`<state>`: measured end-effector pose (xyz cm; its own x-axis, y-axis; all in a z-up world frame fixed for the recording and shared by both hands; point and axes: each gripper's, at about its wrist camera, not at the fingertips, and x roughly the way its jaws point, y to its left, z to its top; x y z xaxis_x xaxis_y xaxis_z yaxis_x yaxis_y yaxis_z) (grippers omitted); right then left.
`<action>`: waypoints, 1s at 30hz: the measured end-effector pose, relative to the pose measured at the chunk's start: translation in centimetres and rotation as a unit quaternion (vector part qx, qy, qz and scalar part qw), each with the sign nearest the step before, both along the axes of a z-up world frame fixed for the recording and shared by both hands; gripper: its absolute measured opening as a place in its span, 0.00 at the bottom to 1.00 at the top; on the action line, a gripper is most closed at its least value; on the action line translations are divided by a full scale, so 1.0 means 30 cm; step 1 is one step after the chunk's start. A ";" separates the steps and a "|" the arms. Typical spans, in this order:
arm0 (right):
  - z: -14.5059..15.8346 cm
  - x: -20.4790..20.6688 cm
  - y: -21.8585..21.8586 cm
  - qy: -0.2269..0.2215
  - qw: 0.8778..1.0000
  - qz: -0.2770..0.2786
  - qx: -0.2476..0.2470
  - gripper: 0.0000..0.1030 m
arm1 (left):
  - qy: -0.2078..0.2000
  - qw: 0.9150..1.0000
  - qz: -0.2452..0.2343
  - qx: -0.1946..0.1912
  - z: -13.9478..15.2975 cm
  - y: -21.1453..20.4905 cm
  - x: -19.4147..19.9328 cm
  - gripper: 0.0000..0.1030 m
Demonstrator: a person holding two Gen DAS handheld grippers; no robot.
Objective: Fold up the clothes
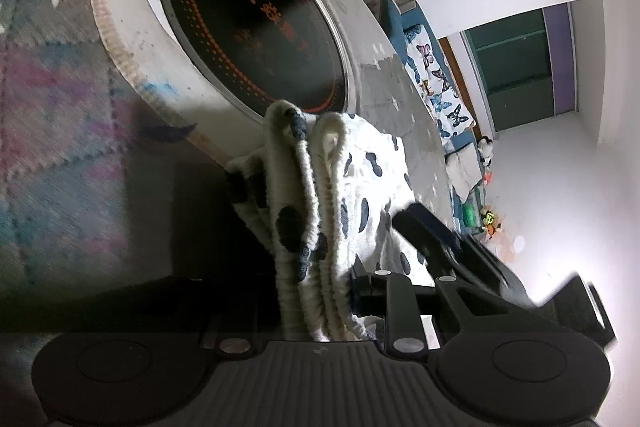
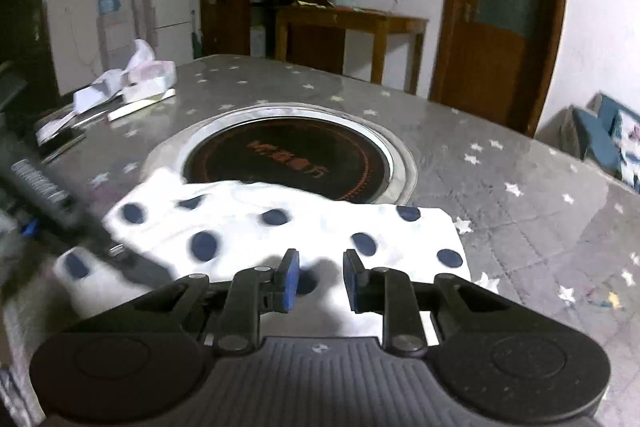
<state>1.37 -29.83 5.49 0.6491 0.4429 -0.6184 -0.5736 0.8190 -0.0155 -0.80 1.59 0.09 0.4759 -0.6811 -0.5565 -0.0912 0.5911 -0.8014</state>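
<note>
Left hand-held gripper (image 1: 320, 291): clenched on a bunched ribbed edge of the garment (image 1: 340, 187), a white knit with dark blue spots. The cloth rises out between the fingers toward 12 o'clock, its folds standing in thick ridges; one black finger (image 1: 436, 239) shows at 3 o'clock of the bundle, the other is hidden in shadow behind the cloth.

Right hand-held gripper (image 2: 318, 279): released, its two blue-padded fingers (image 2: 290, 277) apart with a clear gap between them, poised just above the near edge of the garment (image 2: 280, 227) and touching nothing that can be made out.

Garment: spread flat on the worktop (image 2: 520, 187), which is covered in a grey cloth with white stars. Its far edge, at 12 o'clock from the right gripper, overlaps the rim of the round black cooktop (image 2: 288, 159) set into the worktop. Its corner at 9 o'clock is blurred, beside a dark tool.

Papers (image 2: 120, 87) lie at the worktop's far side, at 10 o'clock, well apart from the garment.
</note>
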 end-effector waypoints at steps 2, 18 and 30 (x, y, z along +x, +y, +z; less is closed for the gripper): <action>-0.015 0.070 0.005 0.009 1.000 -0.008 0.005 0.23 | -0.001 1.000 -0.005 0.005 0.003 0.001 0.003 0.27; -0.012 0.253 -0.127 0.027 0.993 -0.109 0.030 0.41 | 0.002 1.000 -0.019 -0.001 -0.005 0.014 0.040 0.27; -0.070 0.102 -0.226 0.080 0.988 -0.117 0.065 0.41 | -0.012 0.999 -0.032 0.030 0.030 -0.015 0.061 0.28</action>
